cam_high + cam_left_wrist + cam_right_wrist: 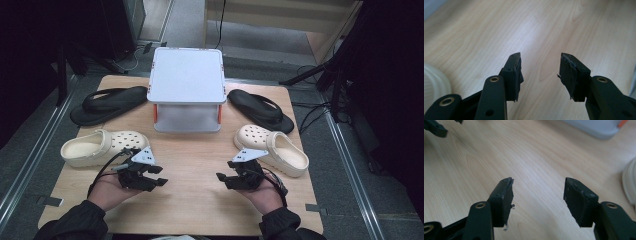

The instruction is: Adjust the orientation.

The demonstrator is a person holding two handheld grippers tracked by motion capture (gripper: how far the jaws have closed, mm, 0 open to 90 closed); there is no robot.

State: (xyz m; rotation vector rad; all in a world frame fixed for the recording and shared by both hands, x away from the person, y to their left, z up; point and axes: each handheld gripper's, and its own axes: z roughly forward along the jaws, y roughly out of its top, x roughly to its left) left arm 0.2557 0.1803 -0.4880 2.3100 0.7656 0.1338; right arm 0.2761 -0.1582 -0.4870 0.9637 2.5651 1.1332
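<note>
Wood grain runs across the pale table (pixel 195 155) where we hold the left gripper (pixel 159 176) and right gripper (pixel 223 177), each spread wide and holding nothing. Perforated cream clogs lie beside them, one left (pixel 102 146), one right (pixel 272 148). We read no writing anywhere.

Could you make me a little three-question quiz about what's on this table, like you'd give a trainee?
1. True or false: the left hand-held gripper is clamped on a shoe.
2. How many shoes lie on the light wooden table?
3. Which shoe lies nearest the right hand-held gripper: A) black rubber flip-flop on the right, B) cream perforated foam clog on the right, C) cream perforated foam clog on the left?

Key: 1 false, its jaws are open and empty; 2 four; 3 B.
</note>
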